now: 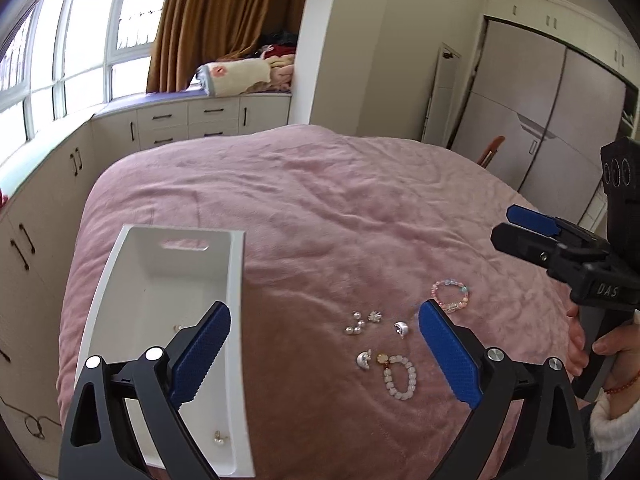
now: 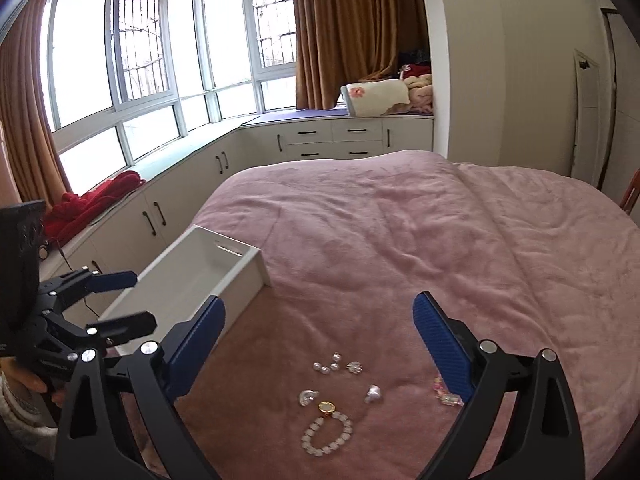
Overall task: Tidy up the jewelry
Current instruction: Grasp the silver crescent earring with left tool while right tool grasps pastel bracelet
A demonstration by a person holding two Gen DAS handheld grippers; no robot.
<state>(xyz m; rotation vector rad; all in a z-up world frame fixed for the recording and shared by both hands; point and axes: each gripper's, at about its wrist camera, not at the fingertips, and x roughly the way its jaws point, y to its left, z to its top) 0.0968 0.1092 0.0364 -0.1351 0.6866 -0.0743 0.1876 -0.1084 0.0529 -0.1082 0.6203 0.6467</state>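
Note:
Jewelry lies on a pink bedspread [image 1: 320, 200]: a white bead bracelet [image 1: 400, 378] [image 2: 327, 434], a pink bead bracelet [image 1: 450, 295] [image 2: 445, 394], two silver moon pieces [image 1: 365, 360] [image 1: 401, 329], and small pearl earrings [image 1: 356, 325] [image 2: 332, 364]. A white box [image 1: 168, 280] [image 2: 192, 276] on the left holds two small earrings [image 1: 219, 436]. My left gripper [image 1: 324, 354] is open and empty above the jewelry. My right gripper [image 2: 318, 348] is open and empty above it too; it also shows in the left wrist view [image 1: 516, 226].
Cream cabinets [image 2: 328, 136] with a window seat run along the left and far side of the bed. Folded blankets [image 2: 380, 98] and a red cloth [image 2: 96, 200] lie on the seat. A wardrobe [image 1: 540, 120] stands at the right.

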